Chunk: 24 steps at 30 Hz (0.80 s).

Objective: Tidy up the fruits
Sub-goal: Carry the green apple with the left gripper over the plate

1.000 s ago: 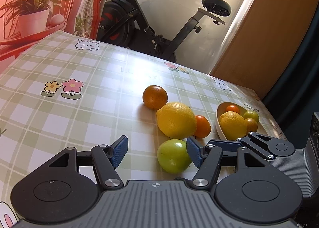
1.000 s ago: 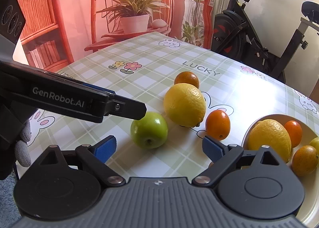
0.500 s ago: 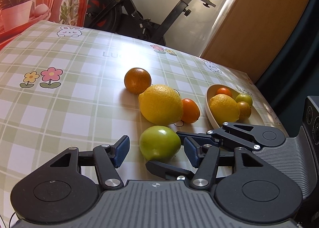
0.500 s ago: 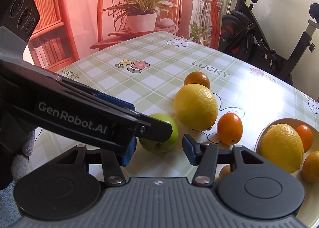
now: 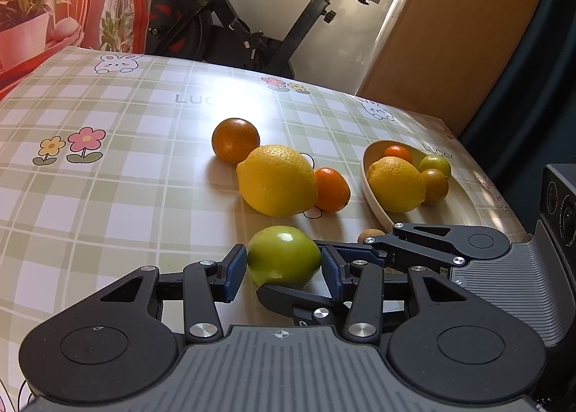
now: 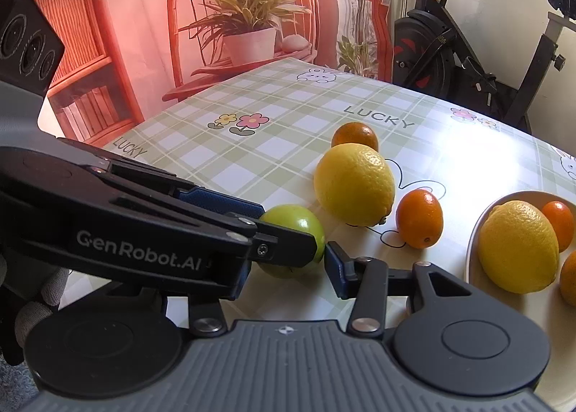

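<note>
My left tool (image 5: 284, 270) and my right tool (image 6: 288, 264) are both closing around the same round green apple (image 5: 283, 256) on the checked table (image 5: 108, 196), their blue pads touching its sides. The tools cross and crowd each other. Just behind stand a big yellow lemon (image 5: 276, 180) and a small orange mandarin (image 5: 332, 189); the beige bowl (image 5: 372, 192) with fruit is near on the right.

I see a shiny, smooth cloth with a check print on the worktop (image 5: 108, 217). The apple (image 5: 284, 261) is smooth and glossy. The lemon (image 5: 277, 180) has bumpy, dull skin. The bowl (image 5: 374, 192) looks smooth and matt. My left claw (image 5: 284, 275) is matt black plastic with silver metal screws and blue rubbery pads (image 5: 235, 277). Its grey body has ridges.
</note>
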Tool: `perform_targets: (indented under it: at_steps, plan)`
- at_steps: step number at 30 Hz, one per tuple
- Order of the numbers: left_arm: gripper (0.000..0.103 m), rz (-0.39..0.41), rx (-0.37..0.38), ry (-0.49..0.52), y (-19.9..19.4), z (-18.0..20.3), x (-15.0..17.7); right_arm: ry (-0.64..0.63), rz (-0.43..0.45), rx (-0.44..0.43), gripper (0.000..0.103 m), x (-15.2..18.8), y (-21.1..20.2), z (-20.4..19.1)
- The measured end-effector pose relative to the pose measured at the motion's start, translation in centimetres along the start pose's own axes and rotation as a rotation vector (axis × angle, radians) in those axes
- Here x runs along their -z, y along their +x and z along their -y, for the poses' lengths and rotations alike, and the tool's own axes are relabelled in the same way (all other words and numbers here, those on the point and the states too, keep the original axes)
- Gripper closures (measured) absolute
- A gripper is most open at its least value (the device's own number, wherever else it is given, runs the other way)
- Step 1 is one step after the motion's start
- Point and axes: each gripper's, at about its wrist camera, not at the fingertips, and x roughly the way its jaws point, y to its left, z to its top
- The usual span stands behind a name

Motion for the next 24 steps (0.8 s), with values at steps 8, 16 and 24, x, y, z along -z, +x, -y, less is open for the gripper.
perform_targets:
  at_steps: [8,16,24]
  plan:
    - [0.055,0.009,-0.003,0.055,-0.7,2.5,-0.4,0.069,0.039,-0.001,0.056,1.0,-1.9,0.6]
    - [0.055,0.025,0.005,0.170,-0.7,7.7,-1.8,0.164,0.136,0.027,0.055,1.8,-5.6,2.8]
    - [0.054,0.018,0.044,0.252,1.6,12.8,-3.1,0.259,0.213,0.088,0.055,3.1,-9.4,6.2]
